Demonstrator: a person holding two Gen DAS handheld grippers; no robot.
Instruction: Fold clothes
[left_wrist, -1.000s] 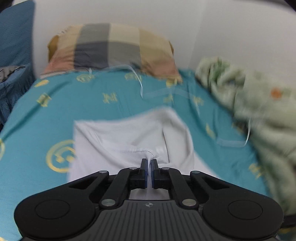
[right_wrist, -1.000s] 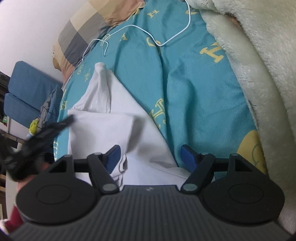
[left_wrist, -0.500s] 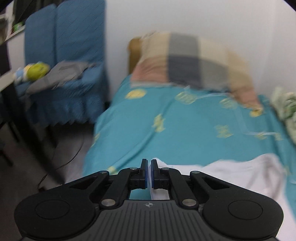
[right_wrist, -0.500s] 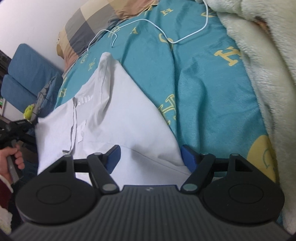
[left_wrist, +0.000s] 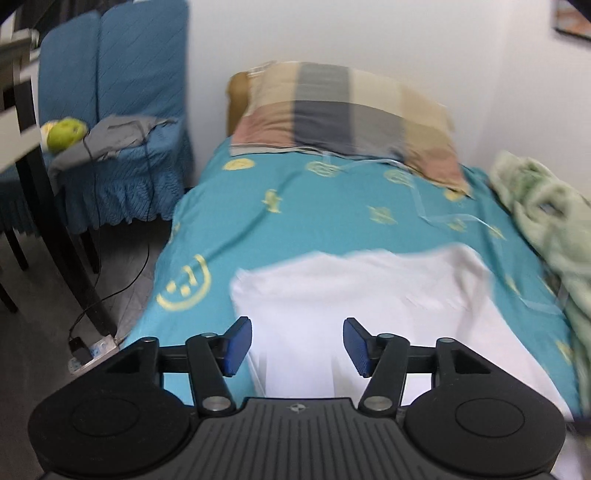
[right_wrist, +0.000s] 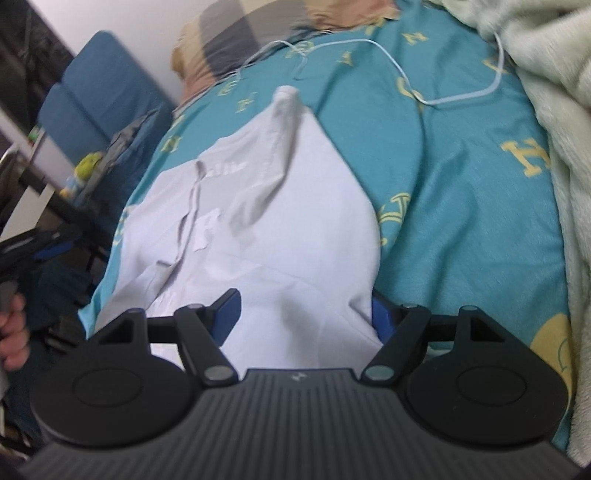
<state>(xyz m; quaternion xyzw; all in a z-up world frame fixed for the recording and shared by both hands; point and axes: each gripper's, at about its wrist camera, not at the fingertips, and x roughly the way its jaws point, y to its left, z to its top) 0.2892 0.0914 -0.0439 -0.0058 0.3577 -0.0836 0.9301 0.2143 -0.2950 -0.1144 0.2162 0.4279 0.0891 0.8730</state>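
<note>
A white garment (left_wrist: 354, 291) lies spread on the teal bed sheet (left_wrist: 314, 214), its near part under both grippers. It also shows in the right wrist view (right_wrist: 258, 229), with a seam and a small label on top and a narrow end pointing toward the pillow. My left gripper (left_wrist: 297, 345) is open and empty just above the garment's near edge. My right gripper (right_wrist: 303, 317) is open, its jaws standing either side of the garment's near right fold; its right finger is partly hidden by cloth. The left gripper (right_wrist: 44, 247) appears at the far left of the right wrist view.
A checked pillow (left_wrist: 347, 122) lies at the bed's head against the wall. A pale green fleece blanket (left_wrist: 546, 214) is heaped along the right side. A white cable (right_wrist: 424, 92) loops across the sheet. A blue covered chair (left_wrist: 122, 110) and dark table legs stand left of the bed.
My left gripper has let go of the white garment and opened. The garment, earlier lifted and pulled left, now lies spread flat on the sheet. The right gripper stays open.
</note>
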